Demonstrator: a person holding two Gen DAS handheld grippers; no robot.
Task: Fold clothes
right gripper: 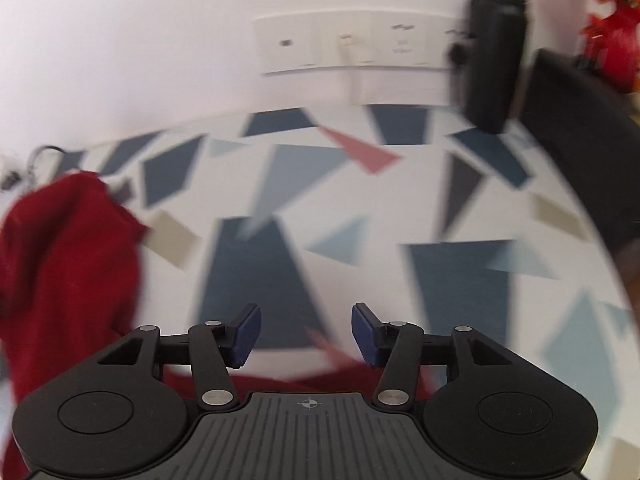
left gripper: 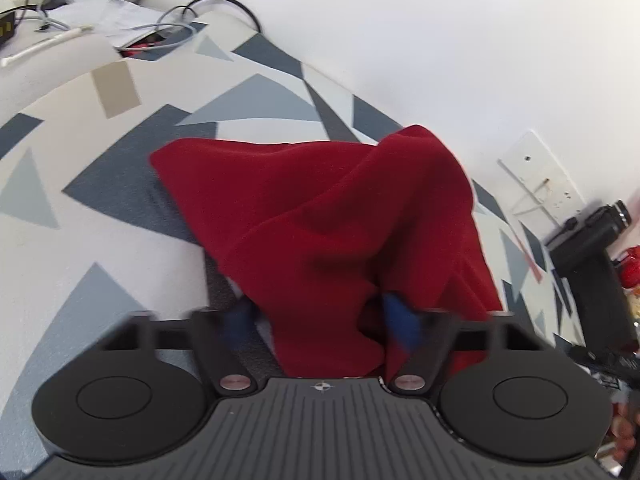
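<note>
Now we see our left claw (left gripper: 320, 320) spread wide, bunched dark-red cloth (left gripper: 320, 216) draped between its blue pads; our right claw (right gripper: 306, 334) gapes empty, cloth at its left.

Most of the right wrist view is smeared with motion blur, so the triangle-patterned cover (right gripper: 400, 208) is just streaks and the wall socket panel (right gripper: 352, 46) is too soft to read. The red garment (right gripper: 68, 248) is cut off by the left edge there, and a strip of it disappears under the gripper body. In the left wrist view the garment (left gripper: 320, 220) drapes over the left gripper (left gripper: 320, 320), hiding most of both blue pads (left gripper: 400, 320), which are blurred too, so I can't tell if the jaws are gripping it. The cable clutter (left gripper: 132, 28) at far left is too small to sort out.
</note>
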